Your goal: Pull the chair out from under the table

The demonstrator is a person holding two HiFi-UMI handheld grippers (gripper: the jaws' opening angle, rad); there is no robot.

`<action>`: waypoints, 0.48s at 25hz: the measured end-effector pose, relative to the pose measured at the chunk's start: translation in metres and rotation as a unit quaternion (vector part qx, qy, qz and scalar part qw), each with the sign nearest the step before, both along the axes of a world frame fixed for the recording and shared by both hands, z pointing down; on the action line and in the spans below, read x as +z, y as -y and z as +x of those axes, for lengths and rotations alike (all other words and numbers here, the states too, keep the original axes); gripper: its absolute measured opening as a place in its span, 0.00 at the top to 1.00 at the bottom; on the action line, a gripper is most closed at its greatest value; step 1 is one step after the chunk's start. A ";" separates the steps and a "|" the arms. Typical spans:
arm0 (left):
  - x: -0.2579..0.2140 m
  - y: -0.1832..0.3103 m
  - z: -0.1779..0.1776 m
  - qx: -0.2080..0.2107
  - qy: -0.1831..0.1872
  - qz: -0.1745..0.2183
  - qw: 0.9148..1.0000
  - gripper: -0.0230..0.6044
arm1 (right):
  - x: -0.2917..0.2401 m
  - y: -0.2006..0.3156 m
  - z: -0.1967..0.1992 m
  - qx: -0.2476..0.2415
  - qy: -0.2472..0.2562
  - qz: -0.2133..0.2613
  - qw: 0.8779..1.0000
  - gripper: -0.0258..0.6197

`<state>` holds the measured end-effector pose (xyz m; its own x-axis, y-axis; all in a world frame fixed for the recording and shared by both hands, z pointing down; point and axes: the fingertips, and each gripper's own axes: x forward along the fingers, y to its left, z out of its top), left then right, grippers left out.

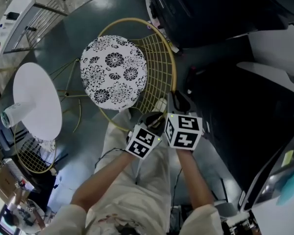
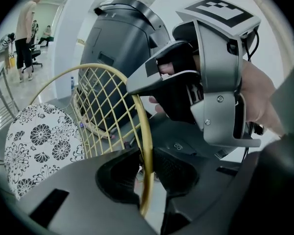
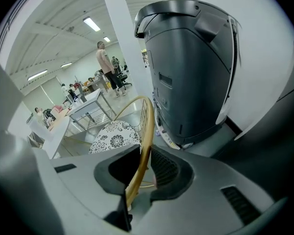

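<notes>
With left gripper (image 2: 144, 169) and right gripper (image 3: 143, 169) side by side, clamping jaws narrowly onto chair (image 1: 113, 72) back's gold rim, near round bench (image 1: 36, 102).

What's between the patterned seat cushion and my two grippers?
The chair's gold wire backrest, seen in the head view; its rim passes between the jaws of the left gripper and right gripper.

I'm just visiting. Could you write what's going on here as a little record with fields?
Being handled: gold wire chair with black-and-white flowered round cushion
Where: beside the round white table, seat not under it
Left tongs: clamped on the chair back's gold rim
Right tongs: clamped on the same rim
Behind: large dark grey machine
</notes>
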<state>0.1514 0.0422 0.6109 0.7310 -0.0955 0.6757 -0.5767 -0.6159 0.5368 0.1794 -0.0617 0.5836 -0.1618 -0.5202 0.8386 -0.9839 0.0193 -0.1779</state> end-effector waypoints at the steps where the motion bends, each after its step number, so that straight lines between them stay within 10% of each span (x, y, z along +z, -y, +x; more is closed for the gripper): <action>1: -0.002 0.000 0.000 0.001 -0.001 -0.002 1.000 0.83 | -0.002 0.001 0.000 0.001 -0.001 -0.002 1.000 0.84; 12: 0.021 -0.022 0.009 -0.005 0.002 0.028 1.000 0.83 | 0.015 -0.023 0.007 0.010 0.001 0.031 0.999 0.85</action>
<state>0.1600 0.0640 0.6319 0.7272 -0.1404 0.6719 -0.5845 -0.6399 0.4989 0.1868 -0.0383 0.5984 -0.1513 -0.5737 0.8050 -0.9840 0.0097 -0.1780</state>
